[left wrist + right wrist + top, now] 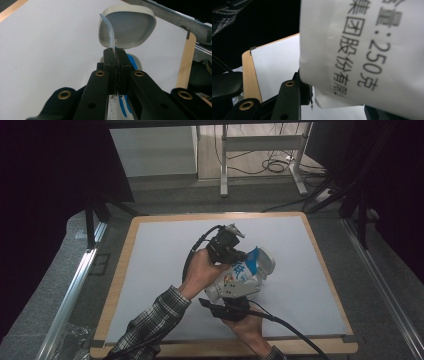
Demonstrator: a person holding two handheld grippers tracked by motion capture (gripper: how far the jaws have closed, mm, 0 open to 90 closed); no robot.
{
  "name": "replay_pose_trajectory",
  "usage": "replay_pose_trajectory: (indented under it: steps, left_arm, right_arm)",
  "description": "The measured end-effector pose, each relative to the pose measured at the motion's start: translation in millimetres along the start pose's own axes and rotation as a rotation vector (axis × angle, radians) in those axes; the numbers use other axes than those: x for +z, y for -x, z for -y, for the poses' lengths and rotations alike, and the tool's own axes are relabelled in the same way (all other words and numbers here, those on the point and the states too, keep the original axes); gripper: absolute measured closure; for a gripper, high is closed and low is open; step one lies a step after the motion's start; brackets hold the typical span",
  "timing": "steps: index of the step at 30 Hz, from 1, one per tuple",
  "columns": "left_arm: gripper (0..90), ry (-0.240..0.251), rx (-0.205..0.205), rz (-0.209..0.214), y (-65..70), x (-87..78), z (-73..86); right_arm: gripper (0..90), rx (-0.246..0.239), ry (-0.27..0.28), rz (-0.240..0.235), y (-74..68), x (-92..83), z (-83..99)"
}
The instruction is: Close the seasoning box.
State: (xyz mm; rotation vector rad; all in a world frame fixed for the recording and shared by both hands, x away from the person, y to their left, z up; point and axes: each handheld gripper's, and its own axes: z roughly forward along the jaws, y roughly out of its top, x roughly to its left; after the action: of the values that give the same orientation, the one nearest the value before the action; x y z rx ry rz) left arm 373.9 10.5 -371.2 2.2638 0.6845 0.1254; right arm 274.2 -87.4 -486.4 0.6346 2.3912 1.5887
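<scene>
White and blue pouch (245, 272) hangs between our grippers above the table (150, 270); left gripper (115, 53) pinches its top edge flat, right gripper (332, 100) clamps its lower body; we judge tearing comes next, needing steady opposing pulls.

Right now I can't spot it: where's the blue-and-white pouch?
High view, table centre: the pouch hangs between left gripper and right gripper.

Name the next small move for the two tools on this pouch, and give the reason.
Probably peel on: draw the left tool slowly away from the pouch. It is shut on the thin blue film strip, which curls up beside the pouch's open grey mouth, while the right tool grips the pouch's lower end to steady it.
</scene>
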Motion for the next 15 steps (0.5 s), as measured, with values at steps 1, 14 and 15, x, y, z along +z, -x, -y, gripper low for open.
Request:
replay_pose_trajectory:
  steps: [1,14,15]
  left_arm:
    - [88.9,0.002,0.003,0.004,0.3,0.0,0.3]
    - [88.4,0.008,0.019,0.025,5.8,-4.4,2.9]
    - [88.3,0.009,0.021,0.026,6.2,-4.5,3.0]
  right_arm:
    - [61.6,0.003,-0.001,0.002,0.1,-0.3,0.2]
    - [62.0,0.007,-0.025,0.035,4.1,1.2,7.2]
    - [62.0,0.008,-0.024,0.035,3.8,1.3,7.5]
